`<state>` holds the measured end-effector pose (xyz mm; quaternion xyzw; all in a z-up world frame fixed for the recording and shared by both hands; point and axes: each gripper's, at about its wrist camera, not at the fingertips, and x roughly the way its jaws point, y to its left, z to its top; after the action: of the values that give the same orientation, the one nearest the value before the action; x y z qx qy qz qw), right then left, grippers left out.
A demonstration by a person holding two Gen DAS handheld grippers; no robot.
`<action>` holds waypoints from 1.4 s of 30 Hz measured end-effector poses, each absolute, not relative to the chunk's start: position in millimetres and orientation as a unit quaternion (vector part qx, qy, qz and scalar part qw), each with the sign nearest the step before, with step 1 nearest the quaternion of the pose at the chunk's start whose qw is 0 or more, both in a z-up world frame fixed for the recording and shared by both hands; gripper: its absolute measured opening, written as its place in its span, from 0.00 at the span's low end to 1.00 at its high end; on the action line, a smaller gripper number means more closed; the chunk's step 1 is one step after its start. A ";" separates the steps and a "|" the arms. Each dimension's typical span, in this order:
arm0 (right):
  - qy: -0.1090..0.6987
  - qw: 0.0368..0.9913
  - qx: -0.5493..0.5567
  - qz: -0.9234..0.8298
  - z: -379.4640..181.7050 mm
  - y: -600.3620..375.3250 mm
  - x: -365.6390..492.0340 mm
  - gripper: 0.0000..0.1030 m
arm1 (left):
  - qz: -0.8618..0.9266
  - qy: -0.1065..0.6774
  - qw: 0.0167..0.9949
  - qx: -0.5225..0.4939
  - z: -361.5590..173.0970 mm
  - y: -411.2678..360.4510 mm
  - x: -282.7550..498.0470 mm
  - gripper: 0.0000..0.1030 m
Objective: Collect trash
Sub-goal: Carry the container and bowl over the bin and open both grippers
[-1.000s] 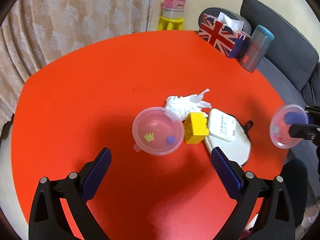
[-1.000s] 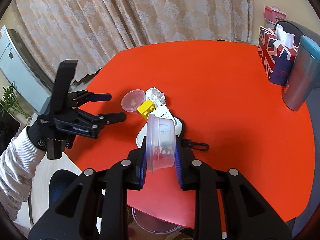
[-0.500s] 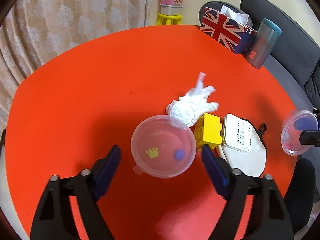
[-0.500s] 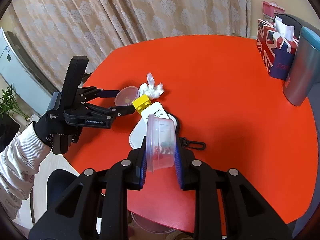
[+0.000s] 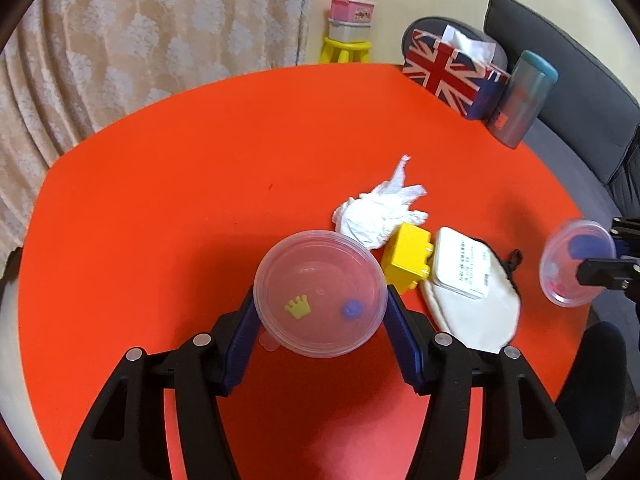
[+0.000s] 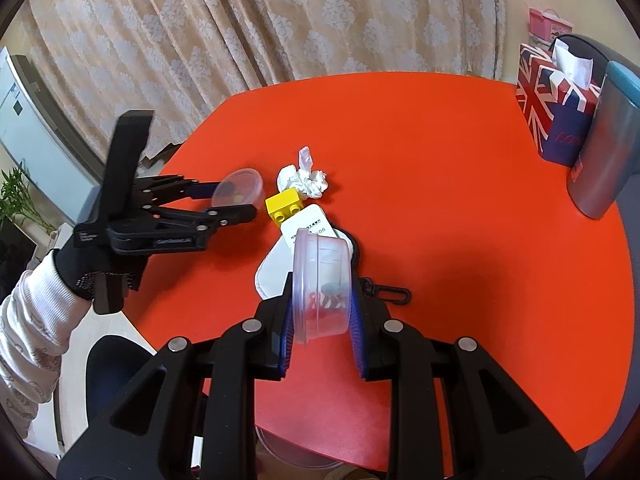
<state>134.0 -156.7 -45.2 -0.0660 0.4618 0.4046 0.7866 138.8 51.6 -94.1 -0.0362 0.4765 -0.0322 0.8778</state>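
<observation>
My left gripper point(image 5: 320, 300) is shut on a clear plastic tub point(image 5: 320, 292) holding a yellow crown and a blue bead, tilted up off the red table point(image 5: 180, 184). The tub also shows in the right wrist view point(image 6: 240, 186). My right gripper point(image 6: 322, 304) is shut on a second clear tub point(image 6: 322, 284) with small red and teal bits, held on its side above the table's near edge; it also shows in the left wrist view point(image 5: 576, 264). A crumpled white tissue point(image 5: 380, 212) lies beside a yellow toy brick point(image 5: 408, 258).
A white card point(image 5: 462, 264) lies on a white zip pouch point(image 5: 472, 316) next to the brick. A Union Jack tissue box point(image 5: 452, 68) and a teal-lidded grey cup point(image 5: 524, 100) stand at the far right edge. A sofa point(image 5: 580, 80) is behind them.
My left gripper moved forward over the crown tub, closed on it and tilted it up off the table. My right gripper has kept its tub, shifting only slightly.
</observation>
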 end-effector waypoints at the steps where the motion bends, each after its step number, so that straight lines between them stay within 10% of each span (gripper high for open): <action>1: 0.460 0.788 -0.067 0.404 -44.3 -156.8 132.3 0.23 | -0.029 0.477 0.878 -0.034 -92.2 49.9 134.7 0.57; 42: 0.417 0.785 -0.111 0.444 -26.6 -214.9 -14.9 0.23 | -0.033 0.408 0.909 -0.076 -42.5 -54.3 -58.4 0.57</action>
<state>-14.9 -214.9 -26.6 -0.1112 0.4170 0.4444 0.7850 -58.4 -54.3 -42.5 -0.0765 0.4081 -0.0327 0.9091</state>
